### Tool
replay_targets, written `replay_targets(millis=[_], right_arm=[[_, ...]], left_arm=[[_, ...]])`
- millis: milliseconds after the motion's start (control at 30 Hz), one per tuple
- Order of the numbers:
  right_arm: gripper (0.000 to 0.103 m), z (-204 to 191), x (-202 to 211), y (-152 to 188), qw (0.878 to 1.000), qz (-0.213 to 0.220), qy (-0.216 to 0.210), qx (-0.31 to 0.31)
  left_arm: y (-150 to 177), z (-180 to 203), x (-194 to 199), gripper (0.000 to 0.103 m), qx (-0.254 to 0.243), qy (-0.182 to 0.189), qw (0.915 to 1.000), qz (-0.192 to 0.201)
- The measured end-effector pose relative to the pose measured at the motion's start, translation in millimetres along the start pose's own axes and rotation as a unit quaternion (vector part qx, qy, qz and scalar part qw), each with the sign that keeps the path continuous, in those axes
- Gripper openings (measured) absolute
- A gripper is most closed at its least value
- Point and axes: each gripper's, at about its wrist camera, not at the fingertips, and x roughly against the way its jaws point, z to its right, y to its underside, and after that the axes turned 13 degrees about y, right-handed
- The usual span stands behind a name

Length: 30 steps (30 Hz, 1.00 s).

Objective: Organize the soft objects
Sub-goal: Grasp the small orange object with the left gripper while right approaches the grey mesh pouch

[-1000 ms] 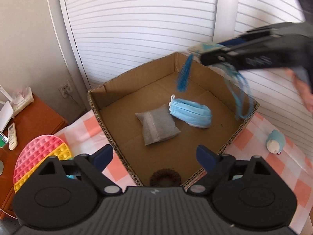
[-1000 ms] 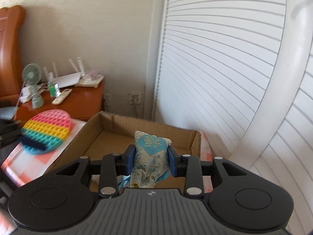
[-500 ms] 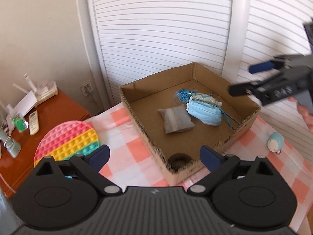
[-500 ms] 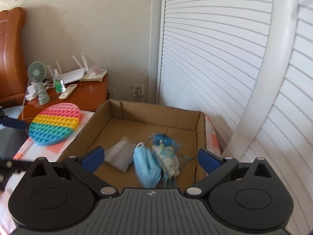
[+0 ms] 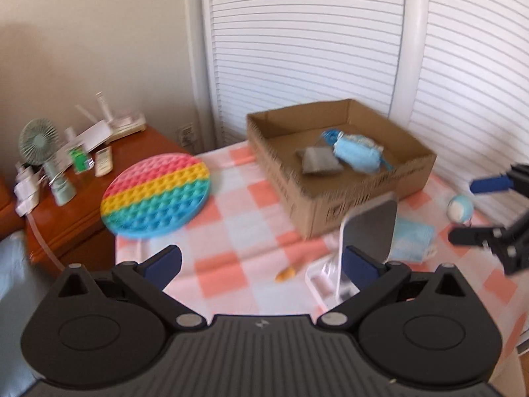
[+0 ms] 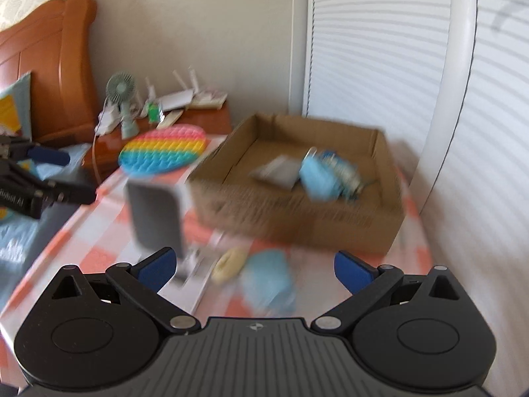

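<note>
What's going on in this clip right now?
A person is sorting soft things into a cardboard box on a checked tablecloth. Both the left gripper and the right gripper have open jaws and hold nothing. The box holds a grey pouch, a blue mask and a patterned sachet. Another blue mask and a rainbow pop mat lie outside.

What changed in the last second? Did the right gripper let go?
Yes. The right gripper opened and dropped the patterned pouch into the cardboard box, then both grippers pulled back. The left gripper stayed open and empty; the grey pouch and mask stayed put.
</note>
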Motion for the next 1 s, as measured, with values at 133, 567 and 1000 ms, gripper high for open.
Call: replay_targets(millis=[133, 567, 1000], right_arm=[[0.103, -30.7, 1.7, 33.2, 1.000, -0.023, -0.016, 0.011], [0.103, -106.5, -11.4, 64.0, 0.997, -0.031, -0.009, 0.068], [0.103, -84.1, -20.3, 83.0, 0.996, -0.057, 0.046, 0.054]], left_arm=[[34.3, 6.5, 5.7, 0.102, 0.003, -0.023, 0.9997, 0.006], [95.1, -0.4, 29.5, 0.102, 0.043, -0.049, 0.9978, 0.016], [94.5, -4.4, -3.2, 0.102, 0.025, -0.026, 0.9992, -0.017]])
